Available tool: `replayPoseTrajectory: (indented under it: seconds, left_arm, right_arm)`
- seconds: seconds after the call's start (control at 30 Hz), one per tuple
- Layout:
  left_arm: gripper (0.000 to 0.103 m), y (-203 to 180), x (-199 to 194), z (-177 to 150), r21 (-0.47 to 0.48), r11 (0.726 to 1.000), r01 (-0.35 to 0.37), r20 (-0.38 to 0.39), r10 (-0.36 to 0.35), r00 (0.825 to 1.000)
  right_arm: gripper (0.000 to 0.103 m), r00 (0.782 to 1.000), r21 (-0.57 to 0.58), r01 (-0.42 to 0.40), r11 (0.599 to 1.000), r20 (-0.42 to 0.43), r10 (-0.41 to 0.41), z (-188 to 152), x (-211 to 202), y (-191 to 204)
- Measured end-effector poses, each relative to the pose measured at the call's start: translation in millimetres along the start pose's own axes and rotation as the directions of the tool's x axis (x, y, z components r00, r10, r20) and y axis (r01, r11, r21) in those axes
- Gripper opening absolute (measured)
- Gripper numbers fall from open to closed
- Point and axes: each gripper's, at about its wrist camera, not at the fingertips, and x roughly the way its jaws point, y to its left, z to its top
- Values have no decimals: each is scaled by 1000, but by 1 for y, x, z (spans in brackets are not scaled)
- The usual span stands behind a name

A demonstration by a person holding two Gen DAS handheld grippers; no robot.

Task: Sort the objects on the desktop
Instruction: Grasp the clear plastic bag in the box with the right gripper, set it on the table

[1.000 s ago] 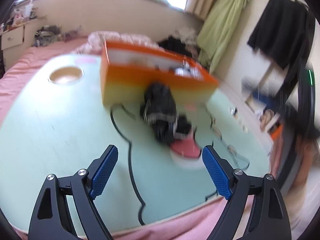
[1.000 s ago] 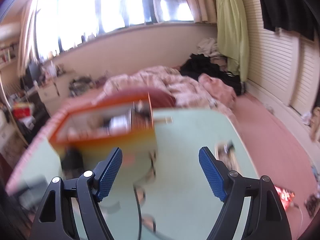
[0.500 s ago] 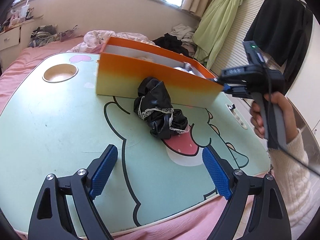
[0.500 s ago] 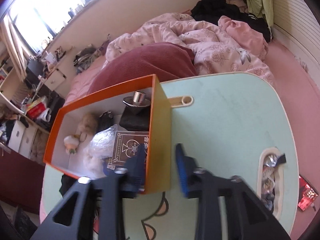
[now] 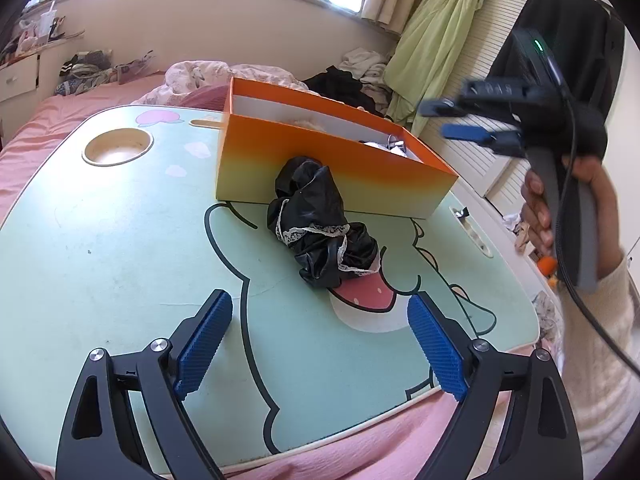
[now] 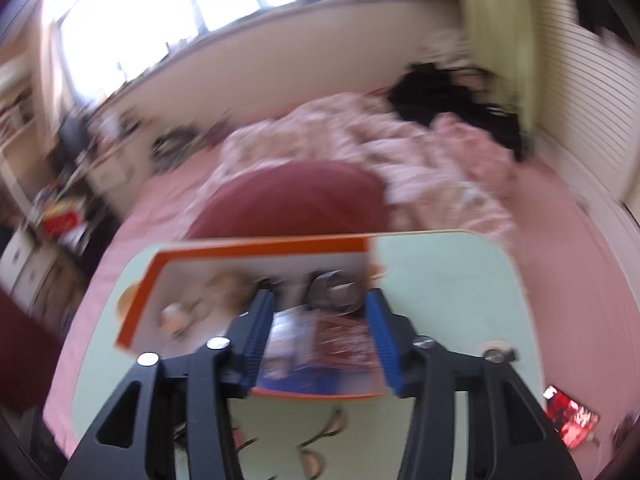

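Here, black fabric [image 5: 320, 228] lies against the orange box [image 5: 332, 168] — left tool [image 5: 320, 344] gapes empty, right tool [image 6: 320, 336] reopening, empty.

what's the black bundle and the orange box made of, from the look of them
Black bundle: looks like thin satin or similar glossy fabric, going by the shiny crumpled folds, with white lace edging.

Orange box: probably printed cardboard with a smooth finish; straight thin walls, crisp corners, an orange-to-yellow fade outside and plain white inside.

You had a mint-green lap table [image 5: 120, 248] set on the pink bed [image 5: 48, 120]. On the table stood the orange box [image 5: 320, 176], and just in front of the box, touching its wall, lay a crumpled black garment [image 5: 316, 224].
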Motion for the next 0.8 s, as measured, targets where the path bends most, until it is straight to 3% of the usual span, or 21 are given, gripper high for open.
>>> replayPoseTrajectory:
  seconds: [0.07,0.17,0.2,0.3,0.37,0.4,0.47,0.53,0.67,0.8]
  left_arm:
    - [89,1,0,0,-3,1000,3,2,-3,1000]
    - [89,2,-1,0,-8,1000,10,5,-10,1000]
    - [89,3,-1,0,-9,1000,13,5,-13,1000]
    - [89,3,-2,0,-12,1000,17,8,-17,1000]
    - [89,3,-2,0,-14,1000,19,9,-19,1000]
    - [89,4,-2,0,-15,1000,20,10,-20,1000]
    - [89,4,-2,0,-11,1000,14,7,-14,1000]
    - [89,2,-1,1,-1,1000,0,3,0,1000]
    - [89,1,0,0,8,1000,-12,3,12,1000]
    - [89,4,-1,-1,-9,1000,9,11,-9,1000]
  right_arm:
    - [53,998,-53,13,999,-65,-16,1,21,16]
    - [51,980,-113,149,982,-117,-162,-2,58,25]
    - [37,972,-102,160,982,-156,-175,-4,71,22]
    - [31,984,-10,104,995,-146,-104,-6,73,14]
    - [31,996,7,77,997,-55,-76,-9,55,19]
    - [31,995,10,81,997,63,-82,-12,34,24]
    - [31,972,-15,70,997,227,-64,-26,2,42]
    - [31,958,-74,42,996,287,-20,-43,-24,57]
    - [32,982,-157,13,988,187,17,-86,-28,68]
    - [32,999,-74,-11,997,51,15,-117,6,48]
